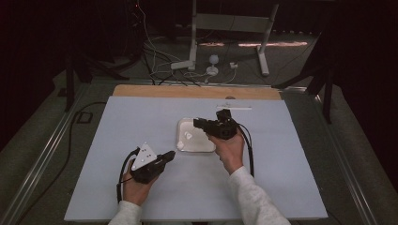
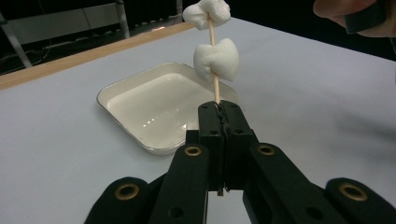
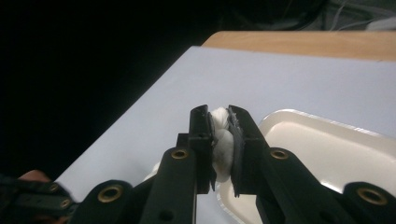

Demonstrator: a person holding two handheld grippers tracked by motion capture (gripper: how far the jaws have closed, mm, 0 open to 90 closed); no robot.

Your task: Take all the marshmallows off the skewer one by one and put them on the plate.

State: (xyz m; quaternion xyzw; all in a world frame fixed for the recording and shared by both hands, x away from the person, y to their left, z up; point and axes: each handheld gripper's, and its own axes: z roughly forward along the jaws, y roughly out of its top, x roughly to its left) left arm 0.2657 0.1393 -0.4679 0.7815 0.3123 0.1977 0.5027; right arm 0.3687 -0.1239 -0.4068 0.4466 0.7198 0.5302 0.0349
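My left gripper [image 2: 219, 106] is shut on the lower end of a thin wooden skewer [image 2: 214, 86], which rises from the jaws. Two white marshmallows are threaded on it, one mid-stick [image 2: 216, 58] and one at the top [image 2: 207, 12]. Behind the skewer lies a shallow white tray [image 2: 121, 91]. In the high view the left gripper [image 1: 171, 154] sits just left of the tray [image 1: 206, 146], and the right gripper [image 1: 196, 123] hangs over the tray's far edge. My right gripper [image 3: 219, 112] is shut on another white marshmallow [image 3: 220, 140], squeezed between its pads above the tray's corner [image 3: 327, 140].
A pale sheet [image 1: 141, 117] covers the table, with a wooden strip [image 1: 197, 91] along its far edge. Beyond it are white stand legs [image 1: 192, 42] and loose cables [image 1: 159, 65] on the floor. The right hand [image 2: 345, 14] shows at the upper right of the left gripper view.
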